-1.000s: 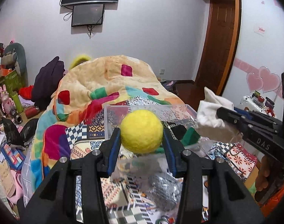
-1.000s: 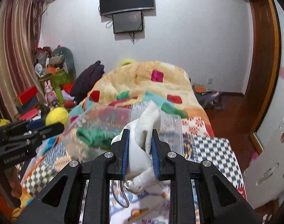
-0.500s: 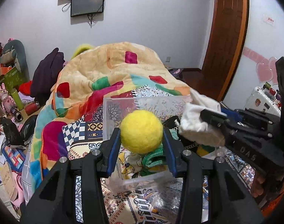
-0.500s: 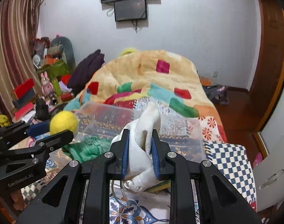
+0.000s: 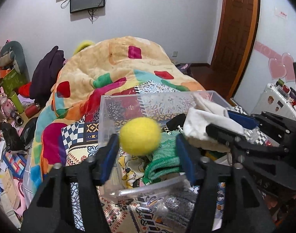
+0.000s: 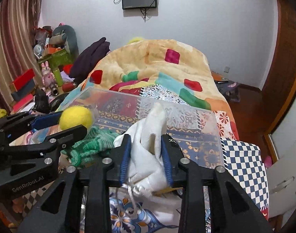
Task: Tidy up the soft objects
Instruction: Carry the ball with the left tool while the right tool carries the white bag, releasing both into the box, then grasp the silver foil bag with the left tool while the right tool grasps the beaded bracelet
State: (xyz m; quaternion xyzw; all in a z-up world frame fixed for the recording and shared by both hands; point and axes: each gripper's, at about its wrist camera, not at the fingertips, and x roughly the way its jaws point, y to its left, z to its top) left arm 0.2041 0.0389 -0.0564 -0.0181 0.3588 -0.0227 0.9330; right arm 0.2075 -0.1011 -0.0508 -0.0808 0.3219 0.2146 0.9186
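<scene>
The left gripper (image 5: 147,147) is opened wide, and the yellow ball (image 5: 139,135) is seen loose between its fingers, touching only the left one, above the clear box (image 5: 107,120) on the bed (image 5: 116,68). The white cloth (image 6: 148,151) is pinched by the right gripper (image 6: 146,155) over the same box, beside a green knitted piece (image 6: 89,145).

The bed (image 5: 85,141), spread with a patterned patchwork sheet (image 6: 243,161), carried a clear plastic bin (image 5: 109,120) near its foot. A cream blanket with colored squares (image 6: 157,66) lay heaped behind the bin.
</scene>
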